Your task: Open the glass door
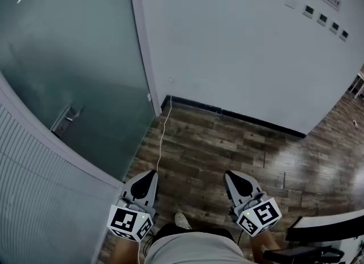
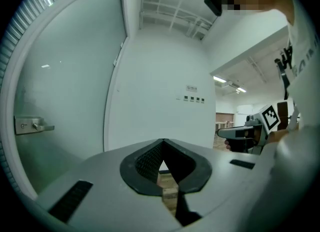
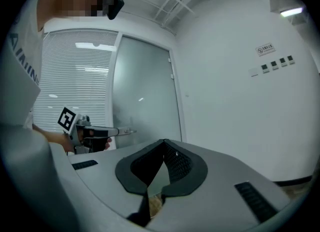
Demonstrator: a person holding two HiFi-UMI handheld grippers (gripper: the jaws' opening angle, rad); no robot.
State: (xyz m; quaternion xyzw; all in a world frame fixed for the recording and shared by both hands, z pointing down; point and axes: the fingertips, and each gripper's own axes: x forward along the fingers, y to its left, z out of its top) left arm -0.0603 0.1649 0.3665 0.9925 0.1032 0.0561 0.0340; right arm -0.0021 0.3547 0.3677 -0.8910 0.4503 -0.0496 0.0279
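Far left, slatted blind panel [image 1: 40, 200] curves beside the doorway, not part of the job

Glass door [image 1: 62, 41] is frosted and fills the upper left of the head view; it looks shut against the white door frame [image 1: 145, 46], so the task is not started, judging by that

Lever handle [image 1: 65, 120] sits on a metal plate low on the glass, near the blind-panel edge; that is the likely grab point because the pane itself gives nothing to grip

Thin white cable [image 1: 164, 132] hangs down the wall corner just right of the frame and trails onto the wood floor [image 1: 227, 143]; it could be a trip or snag risk on the way in

Left gripper [image 1: 150, 173] is held low at waist level, aimed forward and well apart from the handle. Its own view shows the jaws tip to tip with nothing between them, so it is carried empty, probably just in transit. It is the nearer one to the handle, so likely the one to use, and it needs to spread its jaws first

Right gripper [image 1: 231, 174] is beside it at the same height, jaws also pressed together and empty, pointing at the plain white wall [image 1: 239, 46], so it is probably idle here

Far right, small switch panels [image 1: 326, 20] are high on the wall, and dark furniture [image 1: 318, 240] is at the lower corner, clear of the route
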